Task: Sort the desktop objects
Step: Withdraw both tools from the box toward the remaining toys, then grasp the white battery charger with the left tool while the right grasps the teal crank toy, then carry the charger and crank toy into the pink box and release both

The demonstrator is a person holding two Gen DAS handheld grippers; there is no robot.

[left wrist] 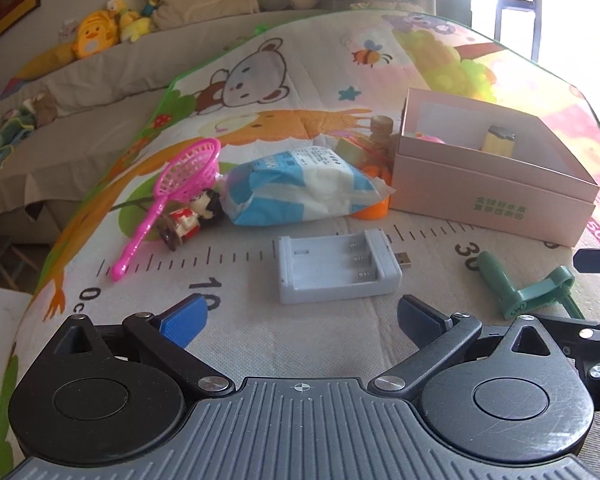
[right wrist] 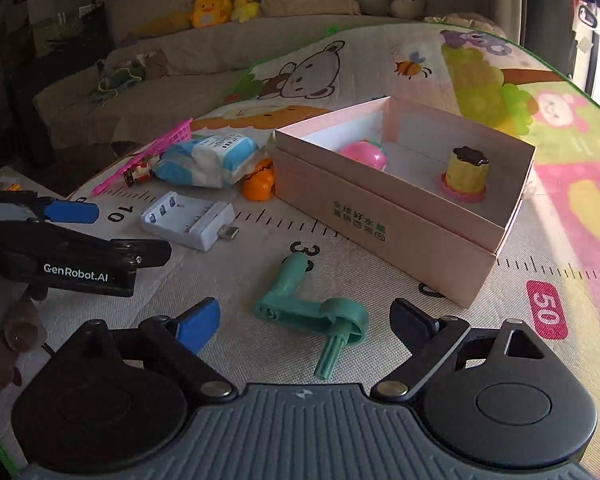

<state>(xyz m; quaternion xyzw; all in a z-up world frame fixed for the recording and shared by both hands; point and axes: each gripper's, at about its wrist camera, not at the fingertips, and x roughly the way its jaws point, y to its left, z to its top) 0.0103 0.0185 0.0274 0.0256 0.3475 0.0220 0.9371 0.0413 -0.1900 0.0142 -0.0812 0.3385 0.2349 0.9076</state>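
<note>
A pink cardboard box point(left wrist: 492, 200) point(right wrist: 384, 216) stands on the play mat and holds a yellow pudding toy point(right wrist: 466, 174) and a pink toy point(right wrist: 366, 154). My left gripper point(left wrist: 300, 316) is open and empty, just short of a grey battery charger point(left wrist: 336, 266) point(right wrist: 190, 220). My right gripper point(right wrist: 306, 320) is open and empty, with a green crank handle point(right wrist: 312, 312) point(left wrist: 528, 292) lying between its fingers on the mat. A blue-white tissue pack point(left wrist: 300, 188), a pink toy net point(left wrist: 172, 196), a small doll point(left wrist: 192, 216) and an orange toy point(right wrist: 258, 186) lie behind.
The cartoon play mat point(left wrist: 260, 80) covers the surface, with a ruler print along the front. Wooden pieces point(left wrist: 380, 128) stand behind the box. A sofa with plush toys point(left wrist: 96, 36) runs along the back. The left gripper's body point(right wrist: 72, 260) shows at the right wrist view's left.
</note>
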